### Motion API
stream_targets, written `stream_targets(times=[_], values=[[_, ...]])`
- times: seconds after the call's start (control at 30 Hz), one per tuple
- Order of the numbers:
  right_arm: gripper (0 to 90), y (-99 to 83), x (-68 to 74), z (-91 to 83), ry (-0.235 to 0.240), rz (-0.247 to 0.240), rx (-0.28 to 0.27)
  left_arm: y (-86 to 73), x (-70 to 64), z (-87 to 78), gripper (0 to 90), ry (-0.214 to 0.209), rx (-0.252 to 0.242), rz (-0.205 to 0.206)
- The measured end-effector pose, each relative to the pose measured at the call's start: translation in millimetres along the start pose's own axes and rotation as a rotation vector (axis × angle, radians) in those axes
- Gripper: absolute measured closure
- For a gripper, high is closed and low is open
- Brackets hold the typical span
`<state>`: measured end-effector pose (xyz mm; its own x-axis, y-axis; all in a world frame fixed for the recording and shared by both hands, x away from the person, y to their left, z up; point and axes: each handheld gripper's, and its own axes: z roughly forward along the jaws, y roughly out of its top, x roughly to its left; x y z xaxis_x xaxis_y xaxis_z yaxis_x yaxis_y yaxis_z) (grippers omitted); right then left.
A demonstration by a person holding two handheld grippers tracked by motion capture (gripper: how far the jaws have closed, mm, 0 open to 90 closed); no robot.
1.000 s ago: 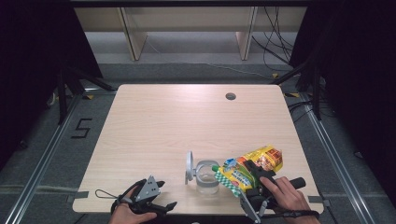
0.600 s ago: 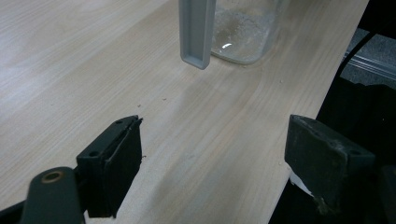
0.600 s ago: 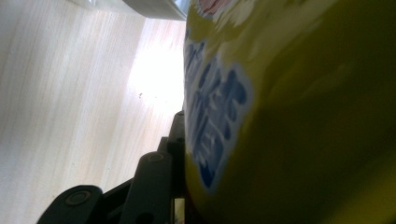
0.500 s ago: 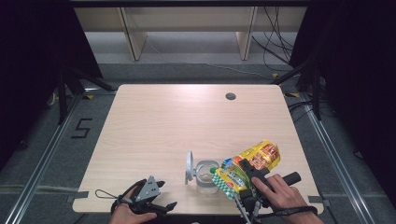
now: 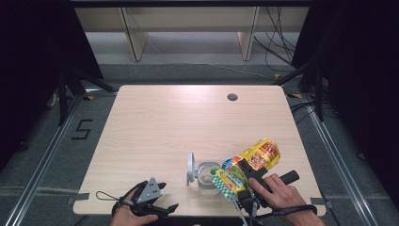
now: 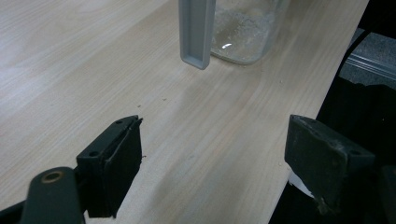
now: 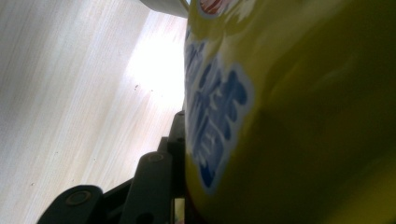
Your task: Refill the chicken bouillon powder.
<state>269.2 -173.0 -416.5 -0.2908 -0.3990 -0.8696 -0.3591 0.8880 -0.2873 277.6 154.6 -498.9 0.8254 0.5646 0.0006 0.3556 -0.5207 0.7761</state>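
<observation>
Two grippers: our right gripper (image 5: 244, 175) clamps a yellow snack bag (image 5: 249, 162), seemingly over the jar (image 5: 206, 175); at eight o'clock, the left gripper (image 6: 212, 154) gapes empty.

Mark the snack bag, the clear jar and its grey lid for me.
snack bag (image 5: 254, 160): high view, on the yellow middle of its front.
clear jar (image 5: 206, 177): high view, on its glass wall.
grey lid (image 6: 196, 32): left gripper view, on its flat face.
</observation>
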Motion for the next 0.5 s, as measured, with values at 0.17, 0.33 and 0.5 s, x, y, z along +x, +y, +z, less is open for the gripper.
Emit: stream_targets(times=[0.17, 0.33, 0.5], values=[[67.4, 0.2, -0.1, -0.3, 0.003, -0.024, 0.014, 0.1, -0.1, 0.0, 18.4, 0.000, 0.001, -0.002], [67.5, -0.1, -0.3, 0.5, 0.001, -0.029, 0.002, -0.1, -0.8, 0.3, 18.4, 0.001, -0.009, -0.009], [67.5, -1.4, 4.2, 0.6, 0.000, 0.029, 0.006, -0.2, -1.2, 0.7, 18.4, -0.004, -0.012, -0.012]])
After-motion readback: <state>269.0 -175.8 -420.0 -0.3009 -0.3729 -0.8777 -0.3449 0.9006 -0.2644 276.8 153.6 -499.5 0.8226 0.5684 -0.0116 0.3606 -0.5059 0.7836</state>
